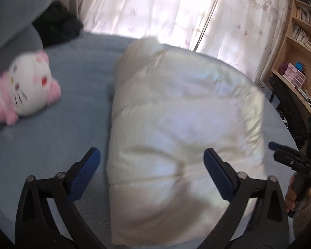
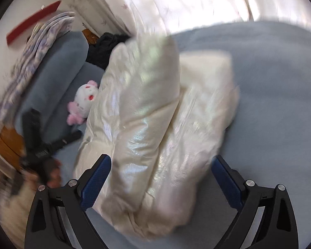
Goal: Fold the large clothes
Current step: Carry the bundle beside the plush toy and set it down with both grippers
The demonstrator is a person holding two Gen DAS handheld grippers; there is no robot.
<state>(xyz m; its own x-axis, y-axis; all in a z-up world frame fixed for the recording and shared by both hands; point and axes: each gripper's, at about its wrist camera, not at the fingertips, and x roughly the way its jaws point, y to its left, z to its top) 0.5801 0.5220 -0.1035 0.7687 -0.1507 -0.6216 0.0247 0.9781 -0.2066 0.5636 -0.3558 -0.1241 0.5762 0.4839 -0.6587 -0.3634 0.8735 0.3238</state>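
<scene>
A shiny cream puffer jacket (image 1: 182,128) lies folded into a thick bundle on the blue bed (image 1: 51,145). In the right wrist view the jacket (image 2: 155,124) shows one padded layer lying on top of another. My left gripper (image 1: 151,166) is open and empty, just in front of the bundle's near edge. My right gripper (image 2: 161,178) is open and empty, its fingers on either side of the bundle's near end. The right gripper also shows at the right edge of the left wrist view (image 1: 288,157). The left gripper shows at the left of the right wrist view (image 2: 49,145).
A pink and white plush toy (image 1: 27,87) lies on the bed left of the jacket. Dark clothing (image 1: 58,25) and a grey pillow (image 2: 58,68) sit at the bed's far side. Curtains (image 1: 176,10) hang behind. A wooden bookshelf (image 1: 300,51) stands at right.
</scene>
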